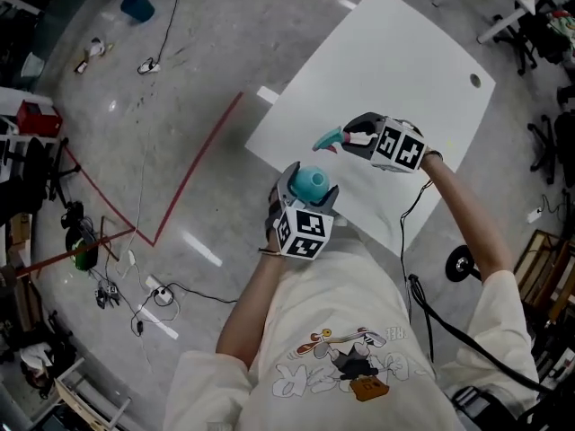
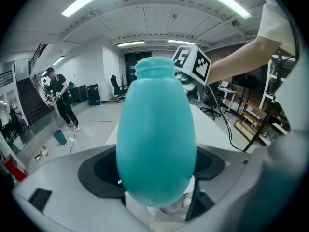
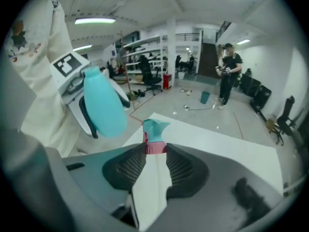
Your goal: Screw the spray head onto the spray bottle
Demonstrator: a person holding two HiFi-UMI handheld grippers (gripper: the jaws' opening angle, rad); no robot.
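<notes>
Right tool (image 1: 350, 138) grips spray head (image 1: 328, 139) near spray bottle (image 1: 313, 183).

Head view: high up, facing steeply down on left gripper (image 1: 304, 194), right gripper (image 1: 352, 139) and table (image 1: 404, 70). Left gripper view: behind its jaws, looking along them, bottle (image 2: 155, 134) between them, very near. Right gripper view: same, spray head (image 3: 153, 132) between jaws. Each sees the other gripper beyond its jaws. All share the table.
</notes>
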